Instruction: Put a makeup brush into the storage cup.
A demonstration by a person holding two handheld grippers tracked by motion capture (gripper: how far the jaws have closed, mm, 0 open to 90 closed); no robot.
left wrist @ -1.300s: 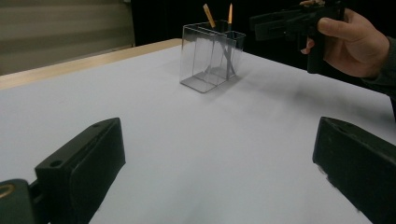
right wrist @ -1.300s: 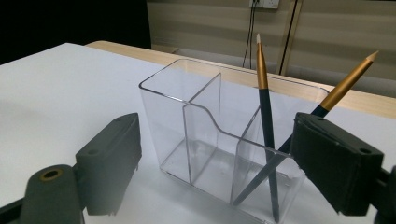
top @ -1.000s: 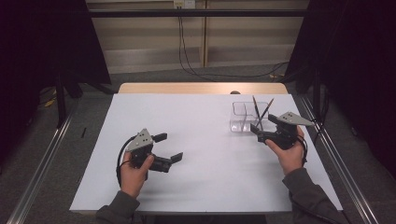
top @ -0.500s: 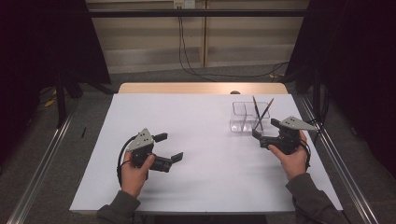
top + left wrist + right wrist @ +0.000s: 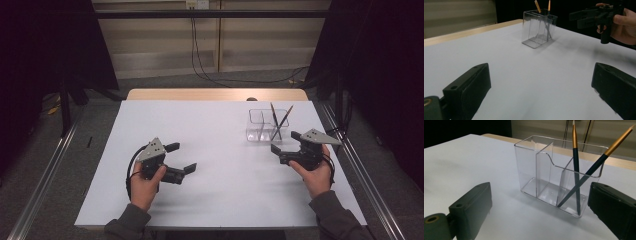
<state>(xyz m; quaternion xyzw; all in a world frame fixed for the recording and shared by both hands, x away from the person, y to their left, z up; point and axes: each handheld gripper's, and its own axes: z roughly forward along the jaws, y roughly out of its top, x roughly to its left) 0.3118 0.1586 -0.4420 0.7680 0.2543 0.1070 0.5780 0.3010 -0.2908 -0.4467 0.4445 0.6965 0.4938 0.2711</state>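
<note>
A clear acrylic organizer with several compartments stands on the white table at the back right. Two dark blue pencils with gold ends lean in its right compartment. In the right gripper view the organizer and its pencils stand just ahead of the jaws. My right gripper hovers just right of the organizer, open; its jaws have just been opening, with nothing between them. My left gripper rests open at the table's left middle, far from the organizer.
The white sheet covers the table; a strip of bare wood shows at its far edge. Metal rails run along both sides. In the left gripper view the right gripper is held to the right of the organizer.
My right gripper has drawn back slightly from the organizer, toward the right and near side, and its jaws stand a little wider. The left gripper has not moved.
</note>
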